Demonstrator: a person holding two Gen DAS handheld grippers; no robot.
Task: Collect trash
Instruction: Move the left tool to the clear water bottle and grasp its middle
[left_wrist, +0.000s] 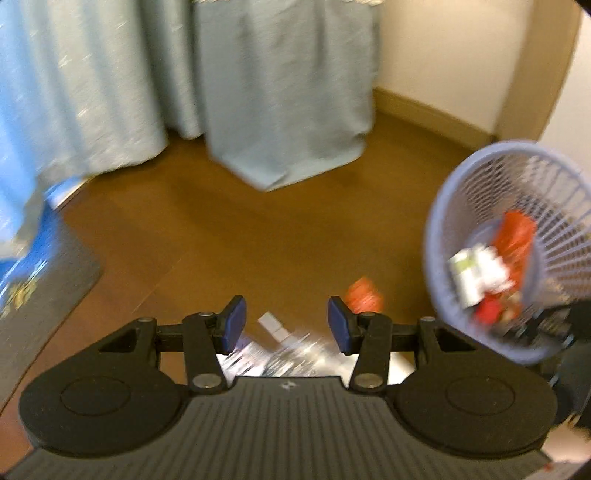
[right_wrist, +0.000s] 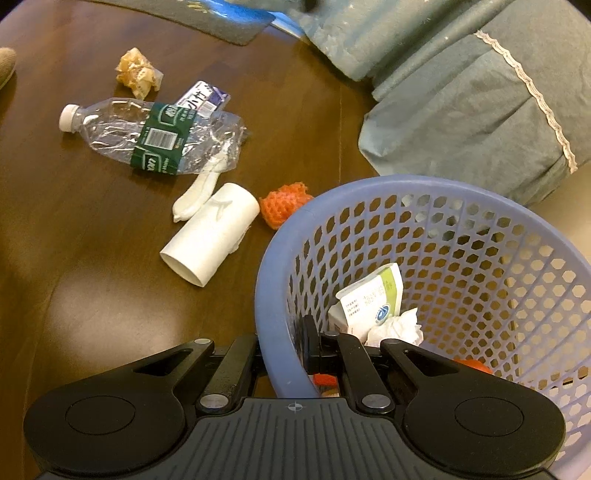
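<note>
— Jaws first, from the left wrist view: our left gripper (left_wrist: 287, 323) stands partly open with nothing between its blue pads (left_wrist: 233, 322), above blurred litter on the brown floor (left_wrist: 221, 236). An orange net scrap (left_wrist: 364, 295) lies just past the right pad, and the lilac basket (left_wrist: 439, 221) sits off to the right with a red wrapper (left_wrist: 515, 236) already in it.

— And from the right wrist view?

— Our right gripper (right_wrist: 284, 354) is clamped shut on the basket's near rim, one finger outside and one inside the wall. Inside we see a small carton (right_wrist: 373, 299) and a crumpled tissue (right_wrist: 397, 326). What is left lies on the floor towards the left: a crushed bottle (right_wrist: 159, 138), a white paper tube (right_wrist: 210, 234), the orange net just beside the basket's far-left rim, a crumpled brown wrapper (right_wrist: 138, 72) and a flat printed packet (right_wrist: 203, 98).

— How will they handle, in our judgement?

— All light. The bottle is slick and springy, so we would pinch its neck below the cap (right_wrist: 68, 116). The tube crushes easily; we would take it across the middle. The net is soft and grips anywhere.
</note>
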